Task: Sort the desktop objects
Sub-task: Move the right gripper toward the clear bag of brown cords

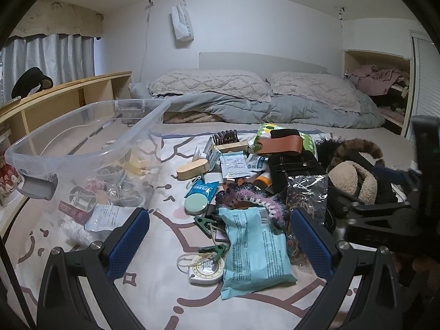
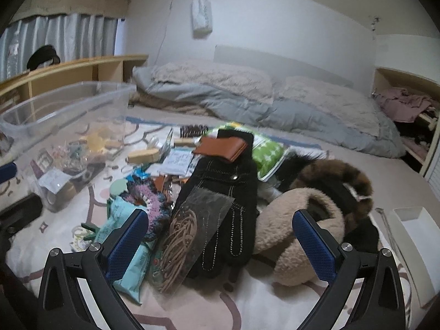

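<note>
**Both claws wide over the pile**

Your left gripper [image 1: 220,243] is hanging wide and empty, the pale blue packet [image 1: 254,250] lying between its pads, long axis running away from you. Your right gripper [image 2: 220,243], equally wide, is framing the black glove [image 2: 222,192]. The clear bin [image 1: 82,137] is waiting left, nearer your left hand; green clips [image 1: 211,250] are crowding the packet.
</note>
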The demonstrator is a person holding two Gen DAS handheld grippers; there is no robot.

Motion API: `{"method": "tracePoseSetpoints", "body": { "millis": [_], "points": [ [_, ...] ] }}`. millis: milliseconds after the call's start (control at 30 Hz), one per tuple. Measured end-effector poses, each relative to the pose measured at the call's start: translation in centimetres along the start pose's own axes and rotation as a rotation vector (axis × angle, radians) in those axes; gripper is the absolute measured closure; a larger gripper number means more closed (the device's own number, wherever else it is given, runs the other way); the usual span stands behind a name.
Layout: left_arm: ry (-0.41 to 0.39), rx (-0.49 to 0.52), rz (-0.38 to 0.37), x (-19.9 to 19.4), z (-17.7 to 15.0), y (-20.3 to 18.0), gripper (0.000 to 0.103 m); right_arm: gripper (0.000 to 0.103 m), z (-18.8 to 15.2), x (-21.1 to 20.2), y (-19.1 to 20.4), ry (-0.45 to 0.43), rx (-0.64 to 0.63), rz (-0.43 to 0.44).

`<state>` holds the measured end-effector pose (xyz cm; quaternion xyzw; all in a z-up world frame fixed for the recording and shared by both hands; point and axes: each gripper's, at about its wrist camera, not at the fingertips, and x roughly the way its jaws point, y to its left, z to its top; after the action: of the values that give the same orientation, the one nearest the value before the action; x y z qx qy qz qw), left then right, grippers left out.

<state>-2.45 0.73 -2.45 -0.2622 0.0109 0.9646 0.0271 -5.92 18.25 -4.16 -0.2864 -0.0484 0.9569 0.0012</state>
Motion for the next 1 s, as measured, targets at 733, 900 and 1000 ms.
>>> {"method": "tracePoseSetpoints", "body": {
  "millis": [733,900,1000],
  "points": [
    [0.04,0.002,-0.034,0.9,-0.3,0.0,0.0,0.0,-1.2,10.2,0.7,0.286,-0.136,-0.047],
    [0.05,0.007,-0.077,1.1,-0.3,0.5,0.0,0.0,-1.7,9.8,0.0,0.302,-0.148,-0.11],
    [0.046,0.007,-0.077,1.1,-0.4,0.7,0.0,0.0,-1.9,9.6,-1.0,0.314,-0.131,-0.129]
  ]
}}
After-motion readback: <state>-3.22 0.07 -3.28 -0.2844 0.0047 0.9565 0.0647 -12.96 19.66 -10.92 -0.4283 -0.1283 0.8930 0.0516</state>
